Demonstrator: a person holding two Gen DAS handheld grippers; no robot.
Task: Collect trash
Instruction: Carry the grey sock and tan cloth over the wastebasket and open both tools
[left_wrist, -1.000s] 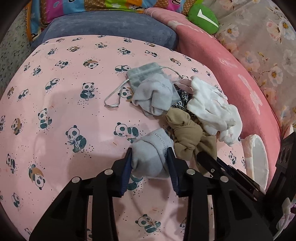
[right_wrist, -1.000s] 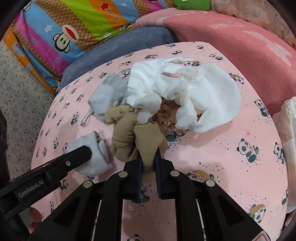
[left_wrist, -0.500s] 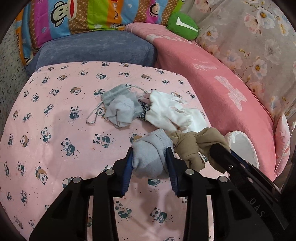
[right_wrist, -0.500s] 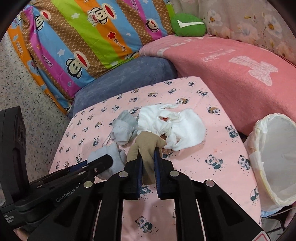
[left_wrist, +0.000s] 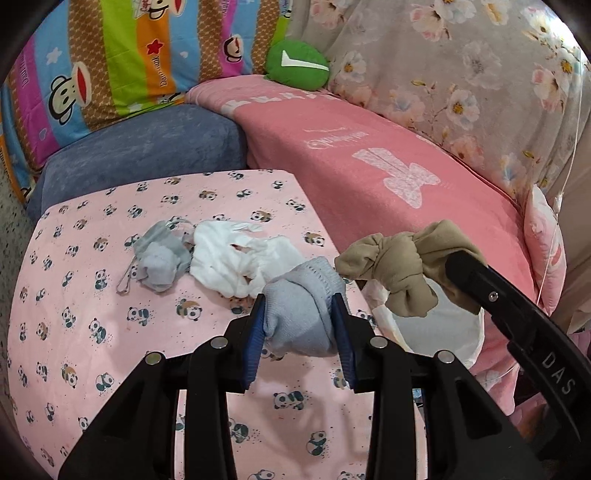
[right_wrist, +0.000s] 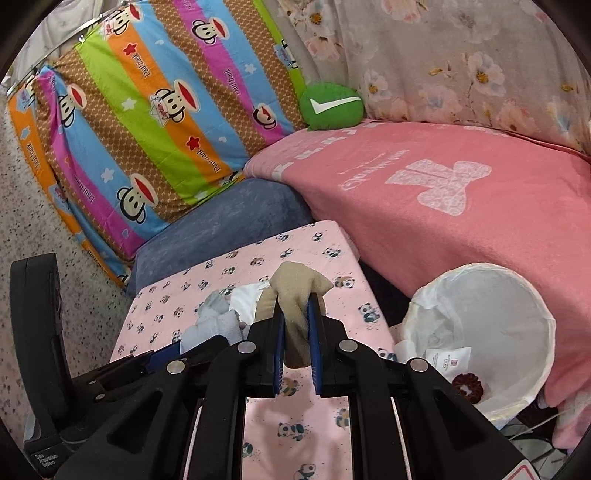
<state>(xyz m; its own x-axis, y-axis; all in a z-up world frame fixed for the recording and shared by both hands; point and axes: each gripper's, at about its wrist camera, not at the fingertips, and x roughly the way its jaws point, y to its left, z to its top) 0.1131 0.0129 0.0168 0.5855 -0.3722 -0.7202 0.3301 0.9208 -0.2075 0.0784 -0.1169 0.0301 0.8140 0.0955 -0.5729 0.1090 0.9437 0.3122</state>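
Trash bin (right_wrist: 517, 295): off counter's (right_wrist: 207, 295) right edge
Left gripper (left_wrist: 301, 321): jaws clamped on grey sock (left_wrist: 303, 310)
Right gripper (right_wrist: 295, 332): jaws clamped on tan sock (right_wrist: 295, 295)

Both tools were matte black plastic with triangular cut-outs and round silver screws. The left gripper (left_wrist: 302, 322) had ribbed blue pads on its fingers (left_wrist: 254, 345); the right gripper (right_wrist: 296, 325) bore white "DAS" lettering.

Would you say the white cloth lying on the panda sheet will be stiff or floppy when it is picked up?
Probably floppy: the white cloth lies crumpled in soft folds. Likely light, since it is thin fabric. It may trail or snag the grey cloth touching it.
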